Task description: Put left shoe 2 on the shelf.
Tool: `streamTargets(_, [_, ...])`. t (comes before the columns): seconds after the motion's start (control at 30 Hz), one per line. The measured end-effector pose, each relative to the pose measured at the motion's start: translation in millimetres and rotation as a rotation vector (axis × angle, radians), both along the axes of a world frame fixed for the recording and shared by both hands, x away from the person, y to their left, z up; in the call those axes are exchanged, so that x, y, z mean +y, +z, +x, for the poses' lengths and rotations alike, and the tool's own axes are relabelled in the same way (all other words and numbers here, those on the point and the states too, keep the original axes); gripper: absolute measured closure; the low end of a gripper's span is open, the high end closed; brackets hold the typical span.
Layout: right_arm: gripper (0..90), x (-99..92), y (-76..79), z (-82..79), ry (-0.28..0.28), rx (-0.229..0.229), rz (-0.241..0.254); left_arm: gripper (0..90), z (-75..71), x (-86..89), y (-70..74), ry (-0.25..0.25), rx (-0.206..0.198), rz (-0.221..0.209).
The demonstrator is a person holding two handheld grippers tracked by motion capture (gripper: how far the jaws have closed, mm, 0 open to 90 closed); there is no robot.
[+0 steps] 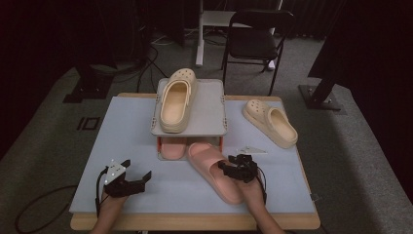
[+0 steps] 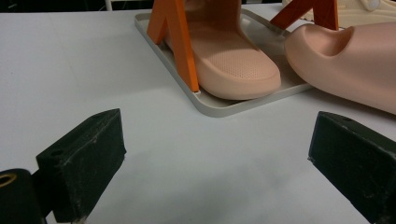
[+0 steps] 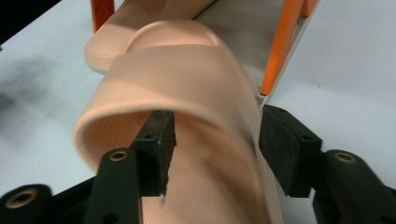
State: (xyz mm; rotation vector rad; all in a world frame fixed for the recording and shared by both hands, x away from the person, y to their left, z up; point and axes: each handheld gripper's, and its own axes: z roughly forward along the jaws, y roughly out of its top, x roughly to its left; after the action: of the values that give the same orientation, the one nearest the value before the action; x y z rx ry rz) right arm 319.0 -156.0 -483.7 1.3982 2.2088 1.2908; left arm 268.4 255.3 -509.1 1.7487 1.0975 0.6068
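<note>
Nearest the table's front edge, the left gripper [image 1: 130, 178] hovers over bare white tabletop [image 1: 146, 141], its jaws spread wide with nothing between them. Beside it the right gripper [image 1: 233, 165] straddles the strap side of a pink slide [image 1: 214, 173] lying on the table — one jaw under the strap, one outside, parted and not pressing. Beyond stands a two-level rack [image 1: 204, 109] — another pink slide [image 1: 173, 147] below, a cream clog [image 1: 176, 100] on top. A second clog [image 1: 270, 122] lies to the right.
</note>
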Motion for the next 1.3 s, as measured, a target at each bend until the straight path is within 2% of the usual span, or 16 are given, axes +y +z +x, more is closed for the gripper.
streamTargets(0.1, [43.2, -4.9, 0.4, -4.0, 0.01, -0.005, -0.006, 3.5, -0.3, 0.4, 0.3, 0.003, -0.001, -0.002])
streamTargets(0.17, [42.6, -15.6, -0.9, -10.5, 0.01, -0.012, -0.018, 3.5, -0.3, 0.2, 0.8, 0.004, -0.006, -0.004])
streamTargets(0.3, [42.1, -28.6, -4.4, -15.0, 0.002, 0.01, -0.028, 3.5, -0.6, -0.8, 0.8, -0.002, -0.003, 0.0])
streamTargets(0.37, [42.1, -40.5, -10.3, -19.2, -0.004, 0.047, -0.02, 3.5, -0.3, -1.4, 0.5, 0.0, -0.002, -0.001])
streamTargets(0.5, [42.2, -48.4, -14.6, -26.0, 0.016, 0.062, 0.003, 3.6, 0.0, -1.4, 0.1, 0.002, 0.001, 0.0])
streamTargets(0.57, [42.4, -48.2, -15.3, -27.3, 0.021, 0.069, 0.003, 3.5, 0.0, -1.7, 0.0, 0.001, 0.002, 0.002])
streamTargets(0.63, [42.6, -44.0, -17.6, -31.3, 0.046, 0.076, -0.022, 3.5, -0.1, -2.3, -0.2, -0.001, 0.001, 0.001])
streamTargets(0.73, [43.2, -40.4, -18.5, -33.9, 0.068, 0.086, -0.014, 3.5, -0.2, -2.1, -0.1, -0.001, 0.002, 0.001])
streamTargets(0.8, [43.2, -37.2, -17.1, -36.8, 0.067, 0.077, -0.026, 3.5, -0.2, -1.8, 0.1, 0.0, 0.0, 0.0])
streamTargets(1.0, [43.1, -32.1, -17.6, -41.4, 0.097, 0.099, -0.011, 3.5, -0.2, -1.6, 0.0, 0.0, 0.002, 0.0])
streamTargets(1.3, [42.1, -12.6, -15.1, -49.0, 0.182, 0.099, -0.02, 3.5, -0.3, -1.9, 0.2, 0.0, 0.0, -0.001])
